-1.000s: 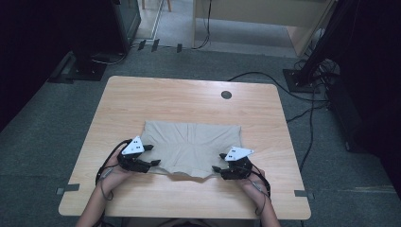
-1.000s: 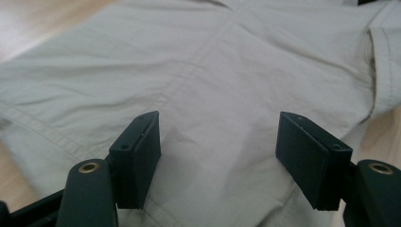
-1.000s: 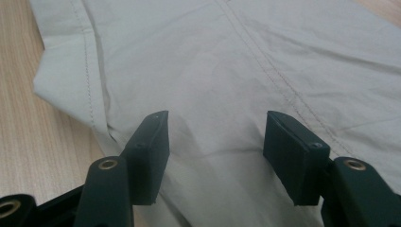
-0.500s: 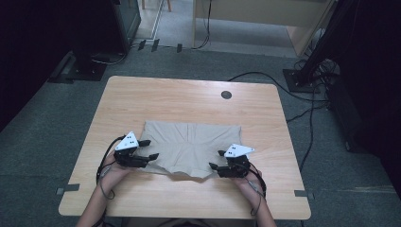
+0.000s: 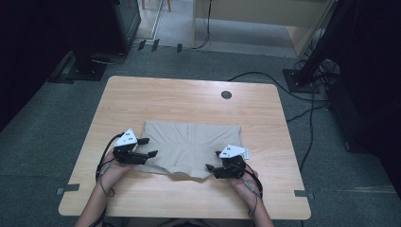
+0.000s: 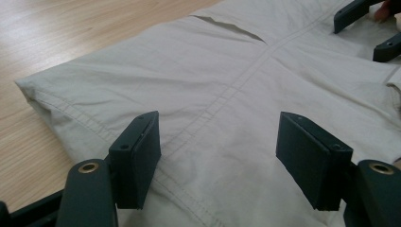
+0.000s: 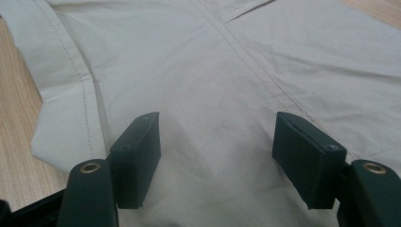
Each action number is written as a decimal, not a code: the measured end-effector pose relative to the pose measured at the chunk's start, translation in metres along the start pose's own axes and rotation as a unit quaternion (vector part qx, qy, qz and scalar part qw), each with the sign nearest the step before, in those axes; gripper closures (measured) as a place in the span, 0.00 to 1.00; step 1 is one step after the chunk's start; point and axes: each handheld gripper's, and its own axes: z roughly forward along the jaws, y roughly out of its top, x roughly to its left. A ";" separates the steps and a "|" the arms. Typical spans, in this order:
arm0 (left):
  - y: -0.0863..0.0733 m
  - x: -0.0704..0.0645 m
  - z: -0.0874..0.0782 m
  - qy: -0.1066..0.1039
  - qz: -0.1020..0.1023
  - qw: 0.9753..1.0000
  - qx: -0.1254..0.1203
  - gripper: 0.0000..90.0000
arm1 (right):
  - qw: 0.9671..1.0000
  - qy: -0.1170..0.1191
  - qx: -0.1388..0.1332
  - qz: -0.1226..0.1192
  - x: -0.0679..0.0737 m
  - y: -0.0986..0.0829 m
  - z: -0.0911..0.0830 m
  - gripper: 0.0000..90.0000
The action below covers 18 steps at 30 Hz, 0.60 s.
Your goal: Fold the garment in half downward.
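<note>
- Wooden bench [image 5: 142, 99] carries beige shorts [image 5: 191, 142], lying flat
- Your left gripper [image 5: 147, 147] and right gripper [image 5: 212, 170]: both spread wide over the near hem, pinching nothing

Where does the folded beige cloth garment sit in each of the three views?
High view: folded beige cloth garment at table centre, between both grippers.
Left gripper view: garment spreads ahead of the open jaws.
Right gripper view: garment under the open jaws.
Shared landmark: stitched seam.

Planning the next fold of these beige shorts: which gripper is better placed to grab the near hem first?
Probably the right gripper: open, at the shorts' near hem. The left gripper, also open, sits over the side edge.
</note>
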 end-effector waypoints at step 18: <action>0.010 0.015 -0.005 0.004 -0.005 1.000 0.011 0.33 | 1.000 0.002 -0.011 0.024 -0.002 0.005 0.002 0.32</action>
